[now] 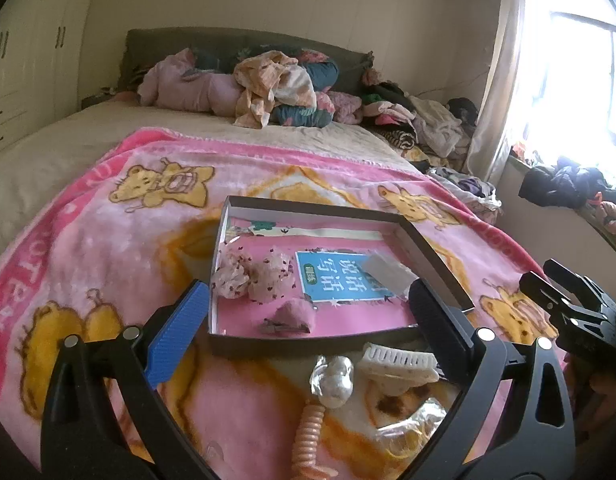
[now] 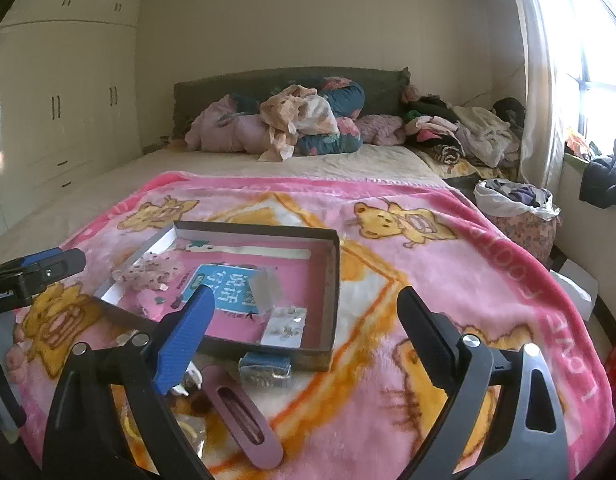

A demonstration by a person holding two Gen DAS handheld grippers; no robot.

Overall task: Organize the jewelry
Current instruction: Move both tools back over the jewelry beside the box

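Observation:
A shallow dark box [image 1: 427,248] with a pink floor lies on the pink blanket; it also shows in the right wrist view [image 2: 331,280]. Inside are two sheer scrunchies [image 1: 252,276], a small pink pouch [image 1: 292,316], a clear bag [image 1: 383,272] and an earring card [image 2: 286,326]. In front of the box lie a white claw clip [image 1: 399,364], a silver bag [image 1: 333,376], a coiled peach hair tie [image 1: 308,436], a mauve flat clip [image 2: 244,412] and a small blue packet [image 2: 266,366]. My left gripper [image 1: 308,308] is open and empty above the box's near edge. My right gripper [image 2: 308,312] is open and empty over it.
The pink cartoon blanket [image 1: 108,240] covers the bed's near end. Pillows and clothes [image 1: 268,88] are piled at the headboard. A laundry bag [image 2: 519,208] stands right of the bed under a bright window. Wardrobes [image 2: 68,112] line the left wall.

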